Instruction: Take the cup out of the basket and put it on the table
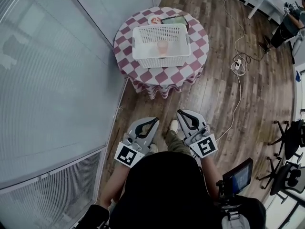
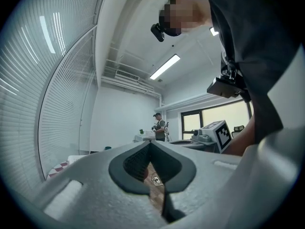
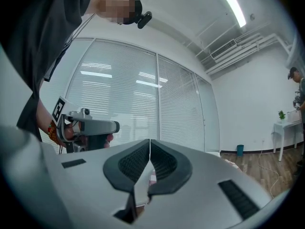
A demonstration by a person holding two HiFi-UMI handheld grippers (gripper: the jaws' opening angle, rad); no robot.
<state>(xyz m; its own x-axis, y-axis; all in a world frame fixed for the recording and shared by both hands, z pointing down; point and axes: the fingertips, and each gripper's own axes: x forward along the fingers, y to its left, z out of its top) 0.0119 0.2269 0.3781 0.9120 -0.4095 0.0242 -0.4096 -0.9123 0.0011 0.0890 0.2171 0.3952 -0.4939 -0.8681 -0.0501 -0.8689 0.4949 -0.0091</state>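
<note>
Wood-plank flooring runs from the person's feet to a round desk [image 1: 162, 76] draped in a red-and-white checked cloth, which stands beside a frosted glass wall [image 1: 52, 80] on the left. On it sits a white slatted plastic basket [image 1: 159, 60], and the small peach-coloured translucent cup [image 1: 163, 46] stands upright inside, near the middle of its floor. Both tools are well short of it. The left gripper [image 1: 153, 121] and the right gripper [image 1: 182, 113] are held level in front of the body, side by side, each with its fingers closed tip to tip on nothing, as both gripper views confirm. The step in hand looks like the approach, so the task is barely begun. To do it well, I would open one set of fingers before reaching the rim and come in from above rather than across the basket wall. Then close on the cup's side and lift straight up until its base clears the rim, while the other gripper could steady the light basket. Bare cloth in front of the basket seems the easiest landing place, since a small white dish [image 1: 155, 19] and a dark flat object [image 1: 174, 19] take up the far edge. A white power strip [image 1: 238, 65] and its cable [image 1: 237, 104] trail over the floor to the right of the path, a possible snag for the feet. Black office chairs [image 1: 288, 137] stand well apart.
</note>
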